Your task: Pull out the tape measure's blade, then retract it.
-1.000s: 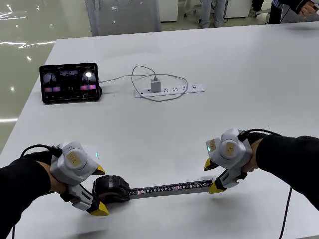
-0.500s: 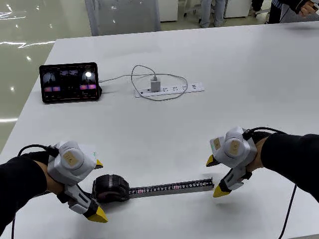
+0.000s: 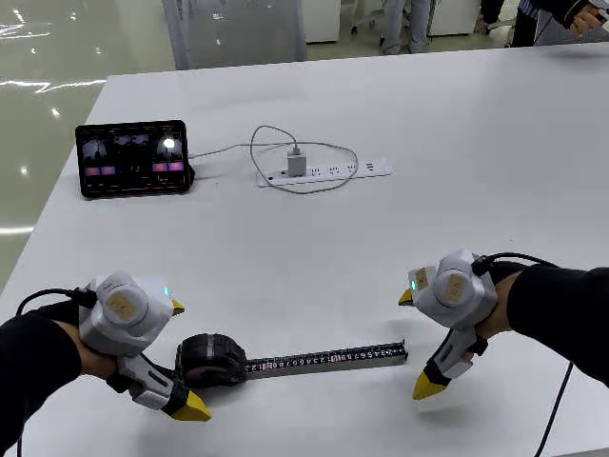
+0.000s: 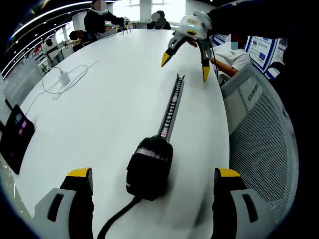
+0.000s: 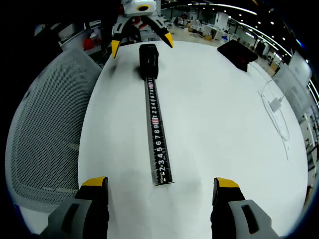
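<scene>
The black tape measure case (image 3: 211,359) lies on the white table (image 3: 381,228) with its blade (image 3: 328,358) drawn out to the right, flat on the surface. My left gripper (image 3: 183,358) is open just left of the case, its jaws straddling the case's rear without touching it. In the left gripper view the case (image 4: 149,167) sits between the open left gripper (image 4: 153,174) and the blade (image 4: 171,107) runs to the right gripper (image 4: 184,67). My right gripper (image 3: 416,342) is open just past the blade's tip. The right gripper (image 5: 159,183) faces the blade (image 5: 155,134), the case (image 5: 149,57) and the left gripper (image 5: 142,45).
A tablet (image 3: 133,157) stands at the back left. A white power strip (image 3: 324,172) with a charger and looped cable (image 3: 285,143) lies mid-table. The table's near edge is close under the grippers; a mesh chair (image 5: 45,114) sits beside it. People stand at the far end.
Both grippers have opened wider and drawn back from the tape measure, the left to the left, the right to the right and nearer. The blade stays pulled out.
</scene>
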`<state>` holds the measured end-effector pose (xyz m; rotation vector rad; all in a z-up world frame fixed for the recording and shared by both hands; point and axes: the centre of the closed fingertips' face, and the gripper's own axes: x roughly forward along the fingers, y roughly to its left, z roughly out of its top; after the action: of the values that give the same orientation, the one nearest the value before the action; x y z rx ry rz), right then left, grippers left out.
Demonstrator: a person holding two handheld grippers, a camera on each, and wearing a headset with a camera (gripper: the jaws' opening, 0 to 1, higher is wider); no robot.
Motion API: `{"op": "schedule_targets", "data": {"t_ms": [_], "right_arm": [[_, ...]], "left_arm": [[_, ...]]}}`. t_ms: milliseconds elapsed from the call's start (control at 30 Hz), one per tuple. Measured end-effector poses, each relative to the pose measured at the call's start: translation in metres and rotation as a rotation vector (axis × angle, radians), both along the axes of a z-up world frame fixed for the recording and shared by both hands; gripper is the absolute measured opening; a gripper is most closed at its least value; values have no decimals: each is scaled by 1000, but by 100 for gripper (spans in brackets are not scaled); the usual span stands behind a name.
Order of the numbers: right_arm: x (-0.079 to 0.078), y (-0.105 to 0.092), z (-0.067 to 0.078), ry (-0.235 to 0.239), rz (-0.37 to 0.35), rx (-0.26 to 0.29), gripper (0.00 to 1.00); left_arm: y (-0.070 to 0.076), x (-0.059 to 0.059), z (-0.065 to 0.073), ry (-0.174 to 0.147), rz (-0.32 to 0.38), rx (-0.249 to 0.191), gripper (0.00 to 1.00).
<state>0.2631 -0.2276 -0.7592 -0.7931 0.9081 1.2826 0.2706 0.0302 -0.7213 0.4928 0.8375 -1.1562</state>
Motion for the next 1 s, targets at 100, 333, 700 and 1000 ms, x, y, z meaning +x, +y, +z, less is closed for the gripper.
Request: {"op": "schedule_targets", "data": {"t_ms": [100,333,700,1000], "right_arm": [[2,4,1,-6,-69,37,98],[5,3,6,-15,-163,79,99],[11,-2,22,-111,-330,198,99],[7,-16,35,-164,-456,290,99]], "left_arm": [[5,5,3,-34,36,-5,99],[15,2,-2,-30,107,-20,99],[33,28,22,-200,335,-167,99],[43,11,10,-176,421,-212,99]]}}
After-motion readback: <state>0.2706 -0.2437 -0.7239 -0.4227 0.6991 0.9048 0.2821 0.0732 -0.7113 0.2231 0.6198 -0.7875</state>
